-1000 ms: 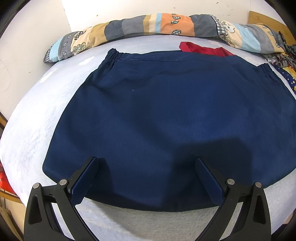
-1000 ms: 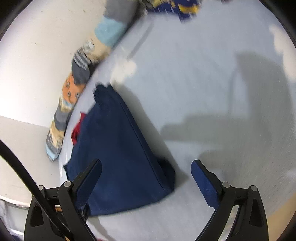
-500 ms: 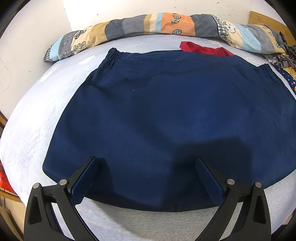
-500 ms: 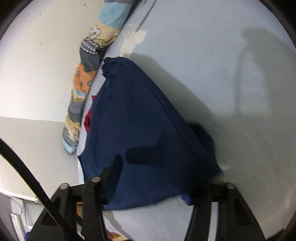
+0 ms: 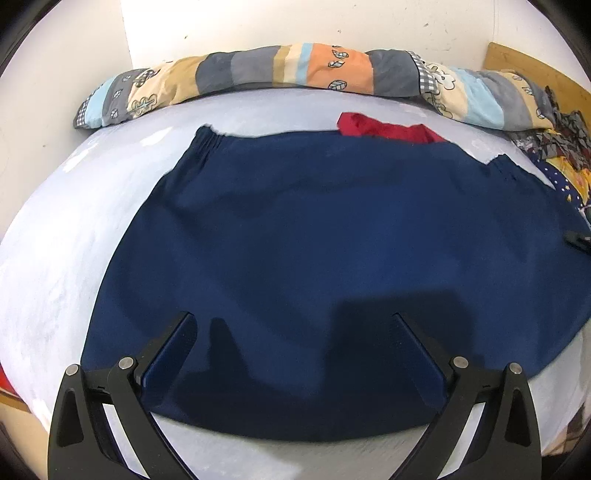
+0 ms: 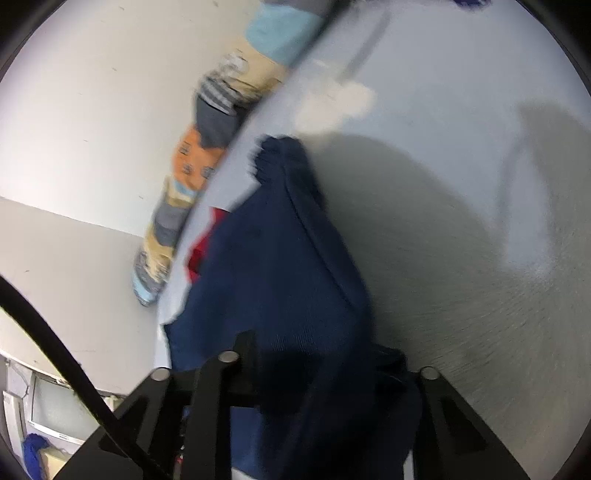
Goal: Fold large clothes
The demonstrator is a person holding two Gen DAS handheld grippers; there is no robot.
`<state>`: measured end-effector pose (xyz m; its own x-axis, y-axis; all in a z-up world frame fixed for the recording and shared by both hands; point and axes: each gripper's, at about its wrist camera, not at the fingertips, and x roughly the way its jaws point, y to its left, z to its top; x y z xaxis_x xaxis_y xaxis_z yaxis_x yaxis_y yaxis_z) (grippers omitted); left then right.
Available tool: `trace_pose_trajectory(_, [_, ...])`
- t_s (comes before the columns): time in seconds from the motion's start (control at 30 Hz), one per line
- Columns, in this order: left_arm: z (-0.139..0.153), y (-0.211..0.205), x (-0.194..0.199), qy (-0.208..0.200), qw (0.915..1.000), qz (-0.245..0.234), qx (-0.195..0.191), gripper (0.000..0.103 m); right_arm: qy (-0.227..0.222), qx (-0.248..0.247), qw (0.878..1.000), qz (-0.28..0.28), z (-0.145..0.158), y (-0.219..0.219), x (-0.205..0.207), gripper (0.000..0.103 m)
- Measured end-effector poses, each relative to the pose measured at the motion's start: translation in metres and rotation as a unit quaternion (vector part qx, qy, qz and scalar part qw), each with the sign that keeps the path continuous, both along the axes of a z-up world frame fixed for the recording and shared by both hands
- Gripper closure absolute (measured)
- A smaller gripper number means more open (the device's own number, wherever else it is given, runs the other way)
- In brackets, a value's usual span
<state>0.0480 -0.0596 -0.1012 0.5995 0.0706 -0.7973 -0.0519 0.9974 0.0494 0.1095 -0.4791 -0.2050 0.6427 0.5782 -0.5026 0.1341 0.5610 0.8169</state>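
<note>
Navy garment (image 5: 332, 266) flat on pale bed (image 5: 55, 266); patchwork bolster (image 5: 295, 68) along white wall (image 5: 332, 22).

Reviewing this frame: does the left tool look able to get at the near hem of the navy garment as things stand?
Probably yes. The left tool hangs open over the navy garment, near hem bare between its fingers; nothing blocks it.

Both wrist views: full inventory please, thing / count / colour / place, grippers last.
garment: 1, navy blue, spread flat on the bed, one edge lifted.
red cloth: 1, red, showing past the garment's far edge.
bolster: 1, patchwork of orange, grey, blue and beige, along the wall.
clothes pile: 1, mixed prints, far right of the bed.
bed sheet: 1, pale blue-white, under everything.
left gripper: 1, black, open above the garment's near edge.
right gripper: 1, black, jaws just closing, clamped on the garment's edge.
</note>
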Motion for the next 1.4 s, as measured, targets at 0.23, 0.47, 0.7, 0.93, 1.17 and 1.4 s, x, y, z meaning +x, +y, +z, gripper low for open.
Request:
trace_pose_trajectory(0.23, [-0.012, -0.032, 0.041, -0.001, 0.997, 0.037, 0.067, 0.0, -0.066, 0.014, 0.998, 0.01, 0.065, 0.03, -0.015, 0.084])
trace_pose_trajectory(0.47, [-0.032, -0.046, 0.055, 0.014, 0.9904, 0.033, 0.133, 0.0, -0.088, 0.045, 0.994, 0.036, 0.082, 0.044, -0.02, 0.085])
trace_pose_trajectory(0.7, [0.033, 0.012, 0.034, -0.028, 0.9938, 0.08, 0.072, 0.0, -0.107, 0.053, 0.991, 0.054, 0.104, 0.066, -0.023, 0.085])
trace_pose_trajectory(0.93, [0.096, 0.094, 0.009, -0.086, 0.9848, 0.131, 0.075, 0.0, -0.113, 0.047, 0.991, 0.061, 0.12, 0.119, -0.014, 0.085])
trace_pose_trajectory(1.17, [0.09, 0.169, 0.0, -0.055, 0.9813, 0.183, 0.025, 0.0, -0.093, 0.012, 0.992, 0.083, 0.127, 0.206, 0.0, 0.085])
trace_pose_trajectory(1.4, [0.107, 0.229, -0.016, -0.073, 0.9692, 0.235, -0.01, 0.0, -0.068, -0.038, 0.989, 0.129, 0.1, 0.32, 0.011, 0.085])
